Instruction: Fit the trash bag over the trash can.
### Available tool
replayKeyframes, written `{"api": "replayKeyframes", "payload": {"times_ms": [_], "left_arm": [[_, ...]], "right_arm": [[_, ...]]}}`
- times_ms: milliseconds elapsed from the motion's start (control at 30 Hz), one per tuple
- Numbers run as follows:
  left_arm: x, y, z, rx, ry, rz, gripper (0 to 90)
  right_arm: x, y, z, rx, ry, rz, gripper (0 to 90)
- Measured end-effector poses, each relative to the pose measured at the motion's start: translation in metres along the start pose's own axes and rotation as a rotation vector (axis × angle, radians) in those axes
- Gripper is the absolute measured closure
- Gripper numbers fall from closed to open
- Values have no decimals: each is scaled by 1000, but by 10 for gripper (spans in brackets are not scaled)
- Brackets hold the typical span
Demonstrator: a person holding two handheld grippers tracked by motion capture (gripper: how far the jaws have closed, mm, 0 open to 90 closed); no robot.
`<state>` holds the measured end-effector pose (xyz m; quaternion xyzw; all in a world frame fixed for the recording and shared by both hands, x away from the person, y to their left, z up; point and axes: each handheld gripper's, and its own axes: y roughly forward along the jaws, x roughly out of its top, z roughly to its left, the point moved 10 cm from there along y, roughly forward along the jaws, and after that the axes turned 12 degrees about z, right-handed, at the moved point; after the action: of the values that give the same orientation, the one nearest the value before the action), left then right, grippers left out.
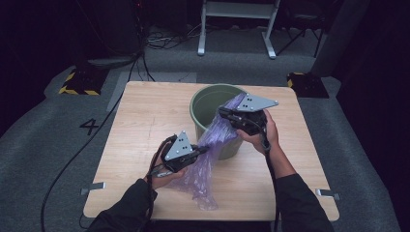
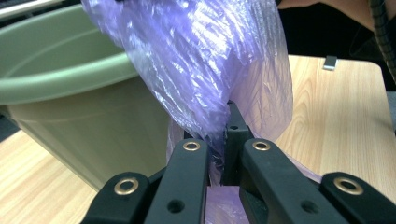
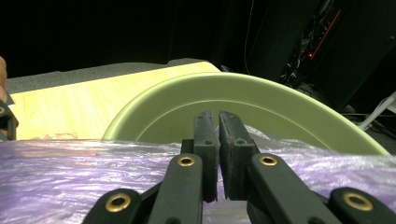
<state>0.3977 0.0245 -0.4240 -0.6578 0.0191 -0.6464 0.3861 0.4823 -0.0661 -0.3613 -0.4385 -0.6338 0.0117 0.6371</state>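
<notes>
Both my claws are pinching the crinkly purple plastic bag (image 1: 211, 145): left claw (image 1: 207, 149) low, right claw (image 1: 223, 112) over the green plastic bucket (image 1: 205, 104) on the wooden counter (image 1: 145, 121).

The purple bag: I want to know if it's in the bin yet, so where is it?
In the high view the purple bag stretches from the green bin rim down onto the table, pinched between both tools.

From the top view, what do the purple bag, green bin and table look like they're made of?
Bag: thin plastic film, purple, translucent and glossy; it crinkles and lets light through. Bin: probably moulded plastic, matte olive green, with a smooth rolled rim. Table: light wood-grain top, satin; solid wood or laminate can't be told from here.
</notes>
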Motion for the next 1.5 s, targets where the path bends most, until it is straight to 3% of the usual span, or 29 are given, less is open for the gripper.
{"api": "replayKeyframes", "payload": {"times_ms": [100, 167, 200, 300, 433, 500, 600, 767, 967, 1033, 1100, 1167, 1267, 1500], "left_arm": [[4, -3, 3, 9, -3, -7, 894], [7, -5, 5, 14, -15, -13, 894], [8, -6, 6, 17, -16, -16, 894], [11, -8, 11, 34, -27, -17, 895], [9, -10, 22, 62, -47, -8, 895], [6, -11, 28, 102, -34, 4, 895], [2, -12, 33, 108, -47, 10, 895], [0, -16, 38, 114, -59, 5, 895], [-3, -15, 43, 114, -70, 6, 895], [-3, -14, 44, 102, -79, 0, 895], [-2, -12, 45, 99, -80, -4, 895], [-1, -11, 45, 94, -73, -7, 895], [1, -9, 46, 94, -68, -11, 895], [5, -7, 49, 83, -71, -31, 895]], "right_arm": [[1, 5, -4, -12, 22, 26, 756], [2, 8, -8, -52, 43, 46, 557], [4, 9, -12, -87, 58, 50, 525], [8, 8, -15, -101, 67, 49, 419], [11, 3, -15, -112, 48, 47, 347], [11, -1, -16, -98, 57, 38, 313], [9, -9, -19, -103, 55, 22, 279], [0, -23, -20, -85, 30, 2, 319], [-17, -31, -19, 9, 10, 3, 315], [-21, -32, -18, 22, -1, -1, 329], [-24, -30, -18, 24, -7, 13, 410], [-27, -26, -19, -5, -24, 30, 523], [-28, -21, -18, 2, -34, 46, 659], [-28, -10, -26, -43, -21, 92, 851]]}}
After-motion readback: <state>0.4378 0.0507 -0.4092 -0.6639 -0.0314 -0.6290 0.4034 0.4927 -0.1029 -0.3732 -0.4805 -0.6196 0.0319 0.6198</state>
